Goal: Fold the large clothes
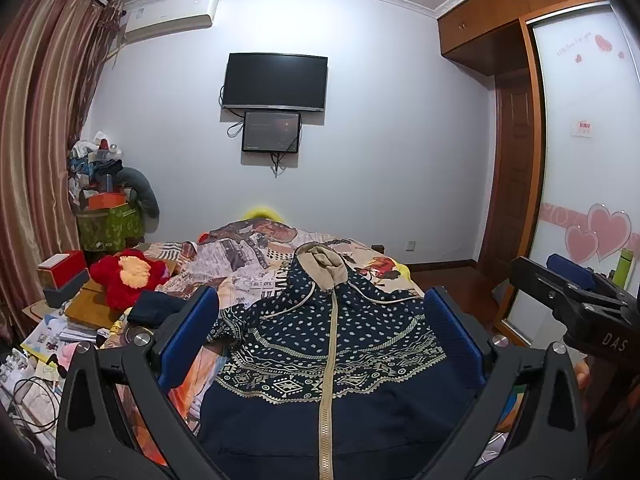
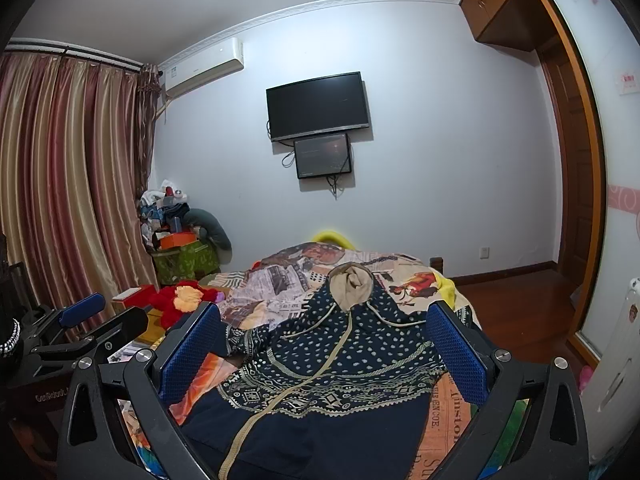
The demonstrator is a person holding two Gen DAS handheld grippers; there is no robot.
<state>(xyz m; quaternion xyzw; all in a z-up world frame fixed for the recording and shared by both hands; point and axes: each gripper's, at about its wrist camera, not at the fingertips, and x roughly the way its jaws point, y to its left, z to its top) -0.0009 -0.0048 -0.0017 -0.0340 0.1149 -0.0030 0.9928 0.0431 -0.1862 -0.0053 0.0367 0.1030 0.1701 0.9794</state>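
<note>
The navy zip-up hoodie (image 1: 332, 344) with cream dots, a geometric band across the chest and a tan-lined hood lay face up on the bed's newspaper-print quilt (image 1: 248, 264), hood toward twelve o'clock and hem toward six in both wrist views. Its cream zipper (image 1: 326, 392) ran closed down the middle, and the drawstrings trailed loose below the hood. The sleeve at nine o'clock looked bunched against the body; the one at three o'clock was hard to make out.

The left gripper (image 1: 320, 320) hung above the chest with its blue-padded jaws spread wide and nothing between the pads. The right gripper (image 2: 324, 332) sat likewise, jaws fully apart and empty, and showed at three o'clock in the left view.

The fold had seemingly not begun. A good start would probably be to smooth out the bunched sleeve first, then pinch each shoulder seam through one layer only, keeping the drawstrings clear.

A red plush toy (image 1: 126, 276) sat at ten o'clock, well apart from the garment.
</note>
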